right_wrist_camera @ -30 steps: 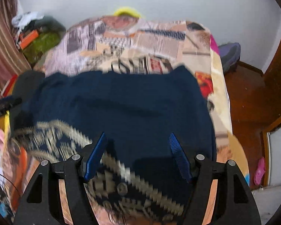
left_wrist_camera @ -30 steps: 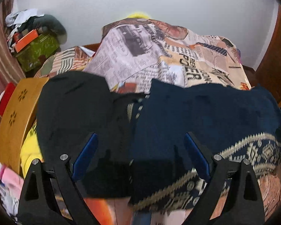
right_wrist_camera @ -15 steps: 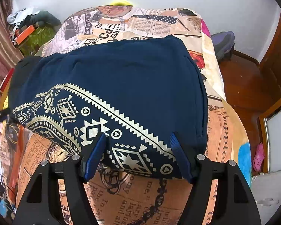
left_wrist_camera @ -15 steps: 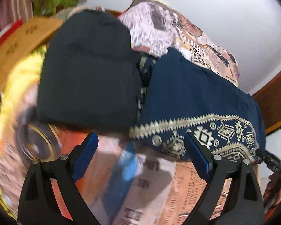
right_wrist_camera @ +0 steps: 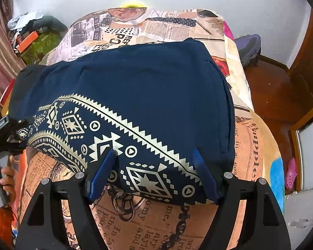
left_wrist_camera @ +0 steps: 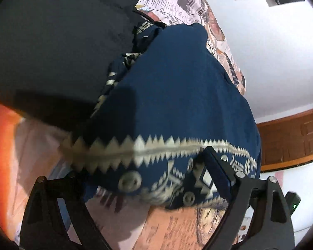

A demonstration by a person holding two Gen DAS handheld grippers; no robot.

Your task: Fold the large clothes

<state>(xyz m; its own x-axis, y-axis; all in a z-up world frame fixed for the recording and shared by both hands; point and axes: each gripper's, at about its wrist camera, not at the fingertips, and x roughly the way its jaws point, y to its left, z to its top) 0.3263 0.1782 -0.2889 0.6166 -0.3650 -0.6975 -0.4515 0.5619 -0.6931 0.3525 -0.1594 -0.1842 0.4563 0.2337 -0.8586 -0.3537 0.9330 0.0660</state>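
The navy patterned garment (right_wrist_camera: 135, 95) is lying folded on the newspaper-print bed (right_wrist_camera: 156, 25), its patterned hem sitting between the wide-open right claw (right_wrist_camera: 154, 173), which has just been opening, and the wide-open, slightly narrowing left claw (left_wrist_camera: 148, 179).

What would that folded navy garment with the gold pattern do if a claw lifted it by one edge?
The navy garment would probably flop and sag: it is soft cloth, draped over the bed's curve. Its layers, loosely stacked at the folded edge, would likely slide apart. It looks thick, so perhaps fairly heavy.
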